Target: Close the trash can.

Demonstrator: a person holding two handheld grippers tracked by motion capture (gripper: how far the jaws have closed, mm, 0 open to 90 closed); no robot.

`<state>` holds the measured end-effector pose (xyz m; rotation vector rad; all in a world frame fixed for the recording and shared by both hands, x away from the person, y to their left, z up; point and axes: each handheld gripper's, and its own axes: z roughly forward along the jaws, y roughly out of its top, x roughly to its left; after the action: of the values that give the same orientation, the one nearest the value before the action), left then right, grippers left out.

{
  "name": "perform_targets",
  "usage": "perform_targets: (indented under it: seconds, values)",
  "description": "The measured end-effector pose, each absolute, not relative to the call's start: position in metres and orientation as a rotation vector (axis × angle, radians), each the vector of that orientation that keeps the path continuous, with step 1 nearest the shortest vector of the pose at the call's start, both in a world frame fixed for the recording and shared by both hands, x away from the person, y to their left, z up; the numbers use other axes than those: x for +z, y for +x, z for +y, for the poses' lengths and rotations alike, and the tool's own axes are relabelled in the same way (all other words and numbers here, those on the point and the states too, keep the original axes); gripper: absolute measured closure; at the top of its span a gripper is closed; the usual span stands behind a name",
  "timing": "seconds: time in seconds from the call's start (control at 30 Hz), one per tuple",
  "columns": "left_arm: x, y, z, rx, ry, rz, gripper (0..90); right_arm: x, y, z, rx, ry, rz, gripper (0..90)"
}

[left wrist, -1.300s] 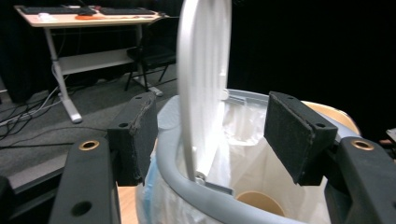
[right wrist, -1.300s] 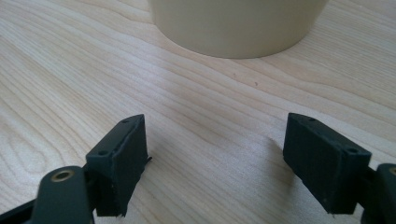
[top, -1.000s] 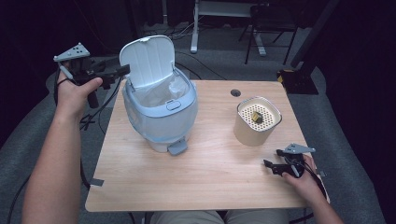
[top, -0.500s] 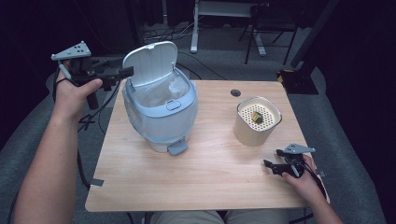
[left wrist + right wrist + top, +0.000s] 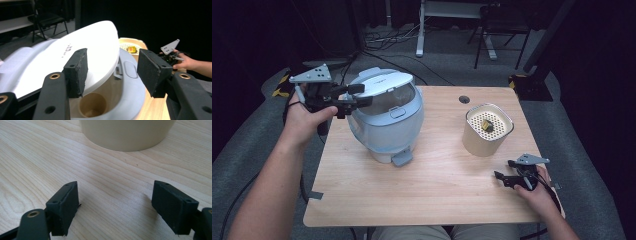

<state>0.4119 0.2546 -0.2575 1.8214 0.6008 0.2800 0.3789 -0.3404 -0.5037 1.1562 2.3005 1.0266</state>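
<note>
— White plastic lid (image 5: 384,85) on the blue rice cooker (image 5: 387,130): is it shut yet?

— Not yet. It leans low over the pot, with a gap on the side facing you. Your left gripper (image 5: 363,95) is at the cooker's left side, right by the lid's edge.

— Is that gripper holding the lid?

— No. Its jaws have just been closing a little, but they stand spread with nothing pinched. The lid sits just past the pads.

— How do I do this bit well?

— Push down on the top of the lid, slow and flat, until I'd guess it clicks. Keep the pads (image 5: 77,67) off the rim so nothing gets caught in the gap.

— And my other hand?

— Your right gripper (image 5: 502,176) rests on the wooden table (image 5: 437,200), far to the cooker's right, jaws spread and empty. The beige pot with holes (image 5: 487,137) stands between it and the cooker.

— Any words to read?

— Small dark writing (image 5: 67,51) sits on the lid, too blurry to read.
</note>
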Motion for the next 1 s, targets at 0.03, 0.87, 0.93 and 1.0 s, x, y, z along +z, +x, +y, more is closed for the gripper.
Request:
perform_targets:
  seconds: [0.03,0.87,0.93,1.0]
  values:
    - [-0.262,0.411,0.251,0.253,1.82,0.606,42.7,-0.504,0.379,-0.34,1.027,1.156,2.301,22.0]
    - [-0.286,0.434,0.221,0.279,1.848,0.675,54.4,-0.504,0.379,-0.34,1.027,1.156,2.3,22.0]
    - [-0.287,0.433,0.219,0.338,1.86,0.669,55.5,-0.504,0.379,-0.34,1.027,1.157,2.3,22.0]
    - [-0.288,0.432,0.217,0.399,1.873,0.655,55.5,-0.504,0.379,-0.34,1.025,1.156,2.3,22.0]
